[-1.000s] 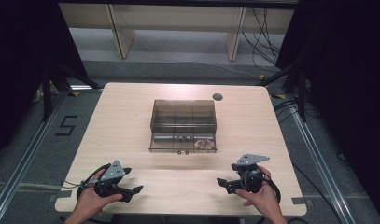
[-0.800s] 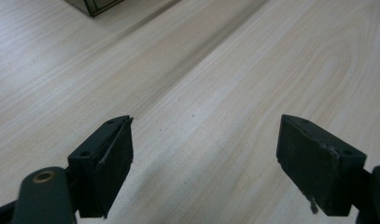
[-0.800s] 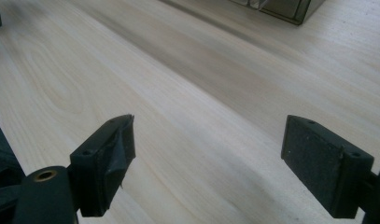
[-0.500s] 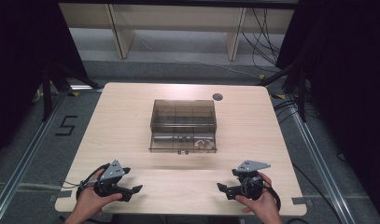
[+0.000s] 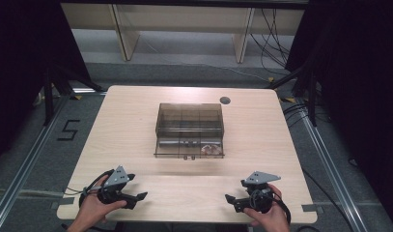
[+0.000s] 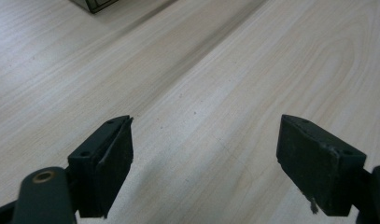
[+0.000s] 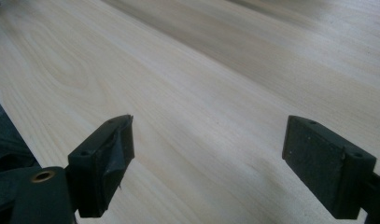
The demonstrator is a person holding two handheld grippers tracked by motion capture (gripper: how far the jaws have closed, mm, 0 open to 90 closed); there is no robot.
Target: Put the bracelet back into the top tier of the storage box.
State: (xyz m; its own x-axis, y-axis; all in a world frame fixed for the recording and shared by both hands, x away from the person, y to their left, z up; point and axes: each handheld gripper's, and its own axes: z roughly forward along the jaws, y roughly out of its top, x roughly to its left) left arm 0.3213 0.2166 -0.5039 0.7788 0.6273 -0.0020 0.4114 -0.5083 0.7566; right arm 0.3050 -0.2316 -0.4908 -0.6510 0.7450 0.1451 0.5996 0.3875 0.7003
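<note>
Reaching for the box, we keep both grippers, left and right, with jaws released; its lid looks shut, perhaps latched.

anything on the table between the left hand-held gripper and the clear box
Nothing: in the high view, bare table lies between the left hand-held gripper and the clear box.

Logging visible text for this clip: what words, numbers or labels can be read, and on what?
"5": black tape mark on the grey floor left of the table.
The clear compartment box and both tongs carry no readable text.
</note>
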